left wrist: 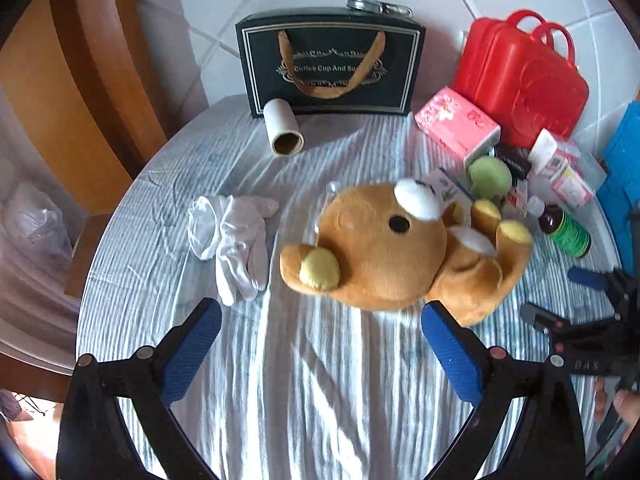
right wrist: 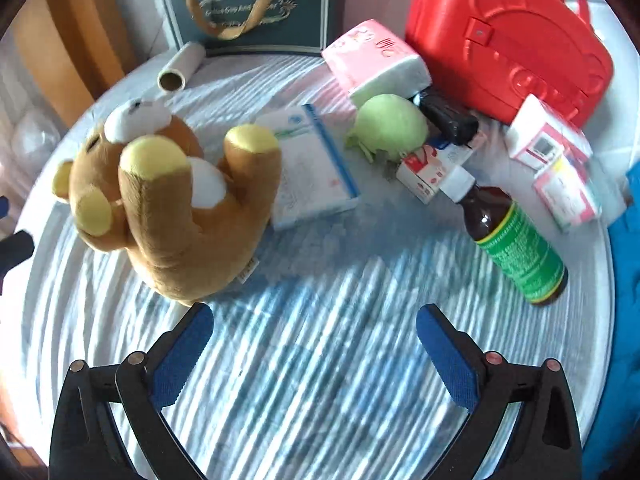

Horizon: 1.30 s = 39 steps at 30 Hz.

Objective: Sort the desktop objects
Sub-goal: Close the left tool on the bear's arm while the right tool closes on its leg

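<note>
Plush bear [left wrist: 384, 248] lies on its back near the middle of the striped table [left wrist: 320, 380], white gloves [left wrist: 236, 236] just beside its head. Behind it, toward the far edge, sit a green ball [right wrist: 390, 126], pink tissue pack [right wrist: 374, 60], red case [right wrist: 508, 36] and dark gift bag [left wrist: 330, 64]. A brown bottle [right wrist: 516, 244] lies near the right edge. Left gripper [left wrist: 320, 320] and right gripper [right wrist: 314, 320] both hover spread wide, empty.

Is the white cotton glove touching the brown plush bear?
Apart. The left wrist view shows the white cotton glove lying left of the brown plush bear, with a strip of striped tablecloth bare between them.
</note>
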Tool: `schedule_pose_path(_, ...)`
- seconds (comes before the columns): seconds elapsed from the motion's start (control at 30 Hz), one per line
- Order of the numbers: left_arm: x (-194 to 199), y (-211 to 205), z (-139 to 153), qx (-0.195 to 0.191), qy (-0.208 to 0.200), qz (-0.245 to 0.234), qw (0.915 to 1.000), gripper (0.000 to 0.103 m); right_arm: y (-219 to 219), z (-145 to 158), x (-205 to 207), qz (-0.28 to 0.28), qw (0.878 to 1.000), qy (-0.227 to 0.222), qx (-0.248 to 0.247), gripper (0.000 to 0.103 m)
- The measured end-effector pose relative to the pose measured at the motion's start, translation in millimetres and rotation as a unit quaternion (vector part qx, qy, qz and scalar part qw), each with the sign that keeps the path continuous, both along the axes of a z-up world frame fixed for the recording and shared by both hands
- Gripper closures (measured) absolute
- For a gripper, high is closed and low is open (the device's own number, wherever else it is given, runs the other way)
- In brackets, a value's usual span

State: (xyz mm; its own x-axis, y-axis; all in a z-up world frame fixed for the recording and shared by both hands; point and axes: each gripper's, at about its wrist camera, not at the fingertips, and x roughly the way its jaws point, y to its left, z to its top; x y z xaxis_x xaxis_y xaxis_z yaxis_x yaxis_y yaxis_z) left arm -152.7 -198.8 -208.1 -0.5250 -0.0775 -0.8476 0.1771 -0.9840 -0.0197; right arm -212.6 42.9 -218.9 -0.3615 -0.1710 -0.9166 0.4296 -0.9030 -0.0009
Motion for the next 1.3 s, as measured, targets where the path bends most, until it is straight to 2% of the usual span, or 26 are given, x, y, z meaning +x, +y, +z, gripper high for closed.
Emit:
schedule_pose_path(0.13, -38.6, -5.8, -4.7, 0.008, 0.017, 0.017, 0.9997, 0.001, 8.2, 29.7, 9.1, -0.026, 0.999, 0.014, -0.044, 0.000)
schedule_pose_path(0.2, -57.2, -2.8, -23.6, 0.013, -0.008, 0.006, 0.9999, 0.001, 9.8, 43.6, 12.9, -0.043, 0.997, 0.023, -0.060, 0.000)
schedule_pose_path(0.23, -60.4, 0.6, -32.9, 0.020, -0.018, -0.008, 0.9996, 0.001, 10.9, 48.8, 13.8, -0.052, 0.996, 0.027, -0.067, 0.000)
schedule_pose_path(0.3, -50.0, 3.7, -37.5, 0.028, 0.001, -0.018, 0.9994, 0.001, 10.0, 53.2, 13.0, -0.069, 0.994, 0.030, -0.079, 0.000)
schedule_pose_path(0.37, -39.0, 10.8, -42.5, 0.029, -0.009, -0.044, 0.9986, 0.001, 8.0, 54.4, 9.6, -0.081, 0.993, 0.025, -0.088, 0.000)
schedule_pose_path(0.4, -32.8, 16.3, -47.4, 0.016, -0.018, -0.058, 0.9980, 0.001, 6.2, 54.0, 8.3, -0.085, 0.992, 0.021, -0.091, 0.000)
schedule_pose_path(0.5, -16.3, 32.9, -67.8, -0.058, -0.033, -0.092, 0.9935, 0.001, -3.4, 44.5, 3.6, -0.084, 0.992, 0.002, -0.097, 0.000)
schedule_pose_path(0.53, -13.3, 33.1, -71.7, -0.065, -0.036, -0.094, 0.9928, 0.001, -6.2, 41.2, 2.0, -0.089, 0.990, -0.001, -0.105, 0.001)
schedule_pose_path(0.57, -10.7, 30.6, -73.5, -0.059, -0.036, -0.093, 0.9932, 0.001, -8.8, 39.9, 0.5, -0.096, 0.989, -0.002, -0.114, 0.010)
schedule_pose_path(0.6, -9.0, 26.3, -73.3, -0.045, -0.034, -0.089, 0.9944, 0.001, -11.8, 38.7, -0.8, -0.097, 0.987, -0.001, -0.125, 0.027)
schedule_pose_path(0.63, -7.7, 21.1, -71.3, -0.029, -0.031, -0.085, 0.9955, 0.001, -17.4, 38.6, -3.8, -0.096, 0.987, -0.003, -0.132, 0.034)
schedule_pose_path(0.77, -10.2, 7.4, -64.1, 0.022, -0.026, -0.079, 0.9963, 0.001, -38.1, 35.7, -8.0, -0.068, 0.988, -0.008, -0.136, 0.036)
schedule_pose_path(0.83, -12.6, 5.2, -56.5, 0.037, -0.020, -0.084, 0.9955, 0.001, -47.9, 27.6, -9.2, -0.052, 0.993, -0.004, -0.108, 0.043)
schedule_pose_path(0.87, -12.8, 4.3, -51.8, 0.042, -0.013, -0.087, 0.9952, 0.001, -50.9, 21.3, -10.5, -0.047, 0.994, -0.009, -0.096, 0.065)
schedule_pose_path(0.9, -13.2, 3.0, -46.0, 0.045, -0.004, -0.087, 0.9952, 0.001, -49.7, 12.9, -11.9, -0.046, 0.994, -0.024, -0.093, 0.070)
schedule_pose_path(0.97, -17.6, -0.8, -32.9, 0.051, 0.017, -0.076, 0.9957, 0.001, -41.0, 10.0, -10.4, -0.049, 0.992, -0.030, -0.111, 0.070)
schedule_pose_path(1.07, -33.4, -8.8, -19.9, 0.073, 0.041, -0.047, 0.9954, 0.001, -36.6, 9.5, -6.9, -0.044, 0.993, -0.028, -0.108, 0.070)
schedule_pose_path(1.1, -41.1, -8.0, -22.4, 0.075, 0.033, -0.043, 0.9957, 0.001, -36.4, 9.1, -4.9, -0.042, 0.993, -0.028, -0.107, 0.070)
schedule_pose_path(1.17, -53.3, -1.5, -38.9, 0.082, -0.005, -0.053, 0.9952, 0.001, -35.2, 8.3, 3.0, -0.033, 0.994, -0.023, -0.097, 0.070)
schedule_pose_path(1.27, -38.4, 8.2, -52.9, 0.098, -0.012, -0.068, 0.9928, 0.001, -28.1, 2.6, 9.9, -0.030, 0.996, -0.024, -0.083, 0.070)
schedule_pose_path(1.3, -31.1, 13.0, -58.0, 0.087, -0.021, -0.073, 0.9933, 0.001, -21.0, -0.1, 11.3, -0.036, 0.995, -0.030, -0.085, 0.070)
